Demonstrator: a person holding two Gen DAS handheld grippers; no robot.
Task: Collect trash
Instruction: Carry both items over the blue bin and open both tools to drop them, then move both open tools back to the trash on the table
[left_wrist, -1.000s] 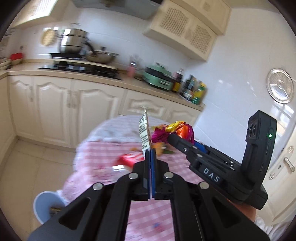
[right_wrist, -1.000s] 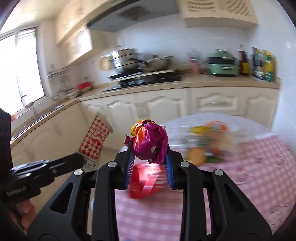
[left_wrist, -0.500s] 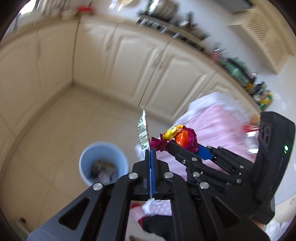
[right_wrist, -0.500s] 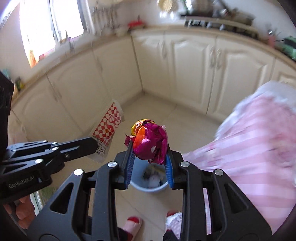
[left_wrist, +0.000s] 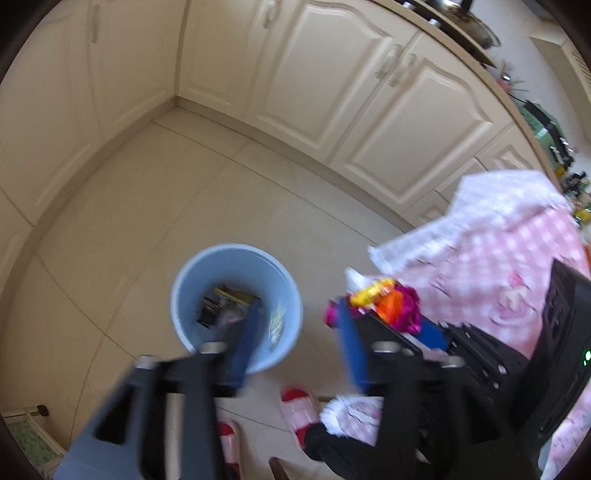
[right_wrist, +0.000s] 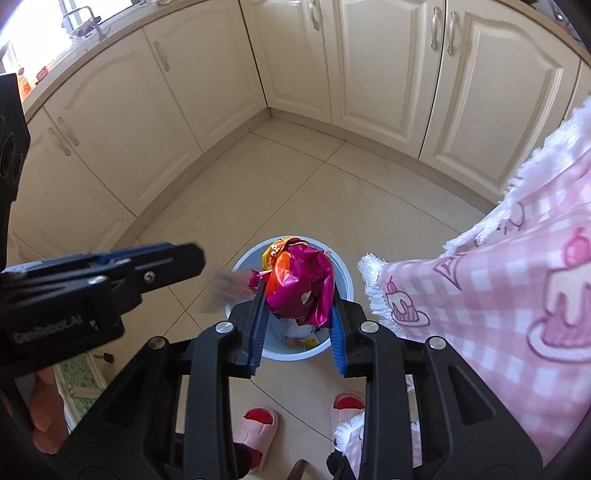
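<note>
A light blue trash bin (left_wrist: 236, 306) stands on the tiled floor with wrappers inside; it also shows in the right wrist view (right_wrist: 341, 280). My left gripper (left_wrist: 295, 339) is open and empty, over the bin's near rim. A blurred red-and-white checked wrapper (right_wrist: 227, 291) falls beside the bin's left rim. My right gripper (right_wrist: 297, 317) is shut on a crumpled magenta, orange and yellow foil wrapper (right_wrist: 301, 284), held above the bin. That wrapper also shows in the left wrist view (left_wrist: 384, 306).
Cream kitchen cabinets (right_wrist: 388, 66) line the far walls around a floor corner. A table with a pink checked cloth (right_wrist: 517, 280) stands at the right. The person's pink slippers (right_wrist: 258, 432) are on the floor just below the bin.
Both grippers swung from the table down over the bin. My left gripper opened and let go of the checked wrapper, which is falling. The right gripper keeps its foil wrapper.
</note>
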